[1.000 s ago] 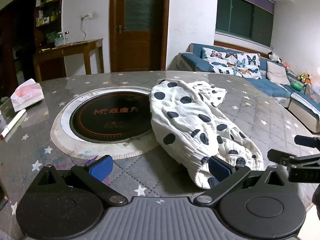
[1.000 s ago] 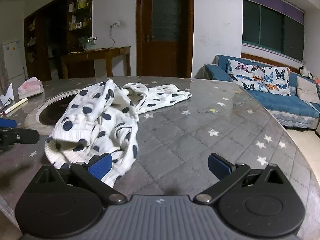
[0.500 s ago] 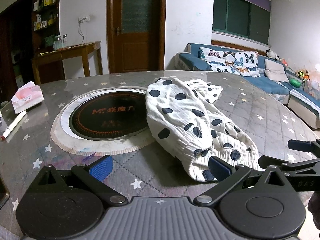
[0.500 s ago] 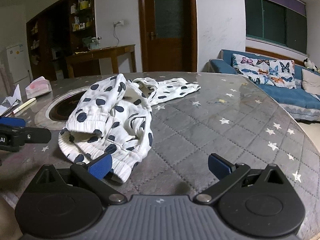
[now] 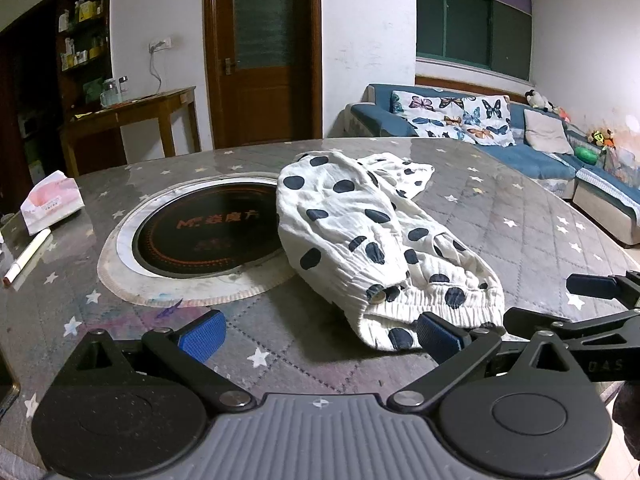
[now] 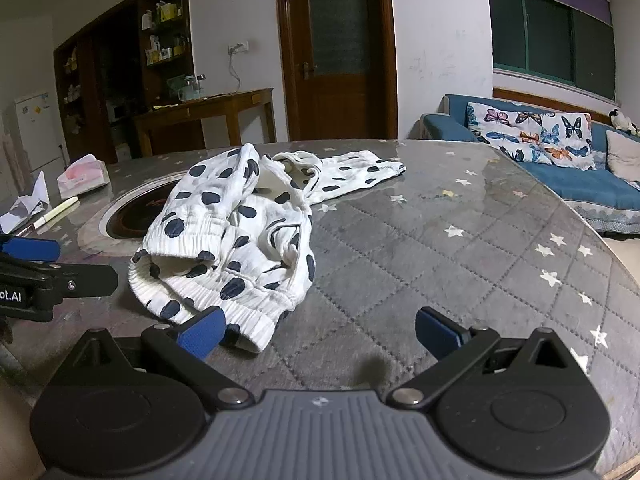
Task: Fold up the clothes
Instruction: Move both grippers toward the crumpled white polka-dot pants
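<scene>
Both grippers had eased nearer the spotted garment (image 5: 360, 236), crumpled at frame centre on the table (image 6: 460, 264). Left gripper (image 5: 320, 330) and right gripper (image 6: 318, 330) stayed spread, empty; folding hadn't begun.

White polka-dot garment (image 5: 360, 240) lies crumpled on the table.

Two low wrist views, shared garment (image 5: 360, 236)

Bare table (image 6: 460, 264) right of crumpled garment (image 6: 240, 240).
</scene>
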Demonstrator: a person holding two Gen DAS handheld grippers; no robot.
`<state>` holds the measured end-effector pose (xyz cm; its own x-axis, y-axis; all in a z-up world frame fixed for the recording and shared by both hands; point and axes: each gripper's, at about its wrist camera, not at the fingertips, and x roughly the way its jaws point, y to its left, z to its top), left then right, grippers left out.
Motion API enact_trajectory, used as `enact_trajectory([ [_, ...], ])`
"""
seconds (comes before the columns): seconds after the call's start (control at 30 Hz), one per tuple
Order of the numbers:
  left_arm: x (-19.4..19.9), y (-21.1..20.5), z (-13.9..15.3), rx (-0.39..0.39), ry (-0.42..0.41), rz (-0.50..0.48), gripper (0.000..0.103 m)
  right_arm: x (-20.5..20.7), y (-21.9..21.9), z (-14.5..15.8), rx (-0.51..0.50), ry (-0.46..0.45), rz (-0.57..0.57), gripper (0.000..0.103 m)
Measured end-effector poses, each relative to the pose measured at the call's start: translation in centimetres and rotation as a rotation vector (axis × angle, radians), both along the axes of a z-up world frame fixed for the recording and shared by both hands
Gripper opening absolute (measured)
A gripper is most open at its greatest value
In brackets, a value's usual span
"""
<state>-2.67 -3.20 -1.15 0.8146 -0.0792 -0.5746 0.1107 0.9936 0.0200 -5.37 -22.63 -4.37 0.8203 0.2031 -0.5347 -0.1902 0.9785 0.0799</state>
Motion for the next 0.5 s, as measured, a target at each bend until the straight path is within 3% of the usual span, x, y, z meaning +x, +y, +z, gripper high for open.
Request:
enact_trajectory([
  [0.33,0.14,-0.05,-0.1,0.001,0.003,-0.008,0.103,0.4,0.68,-0.18,-0.001,0.014,0.022,0.102],
  [0.5,0.59,-0.16,0.17,0.003,-0.005,-0.015,0.103,0.86,0.66,-0.25,0.015,0.026,0.026,0.097],
])
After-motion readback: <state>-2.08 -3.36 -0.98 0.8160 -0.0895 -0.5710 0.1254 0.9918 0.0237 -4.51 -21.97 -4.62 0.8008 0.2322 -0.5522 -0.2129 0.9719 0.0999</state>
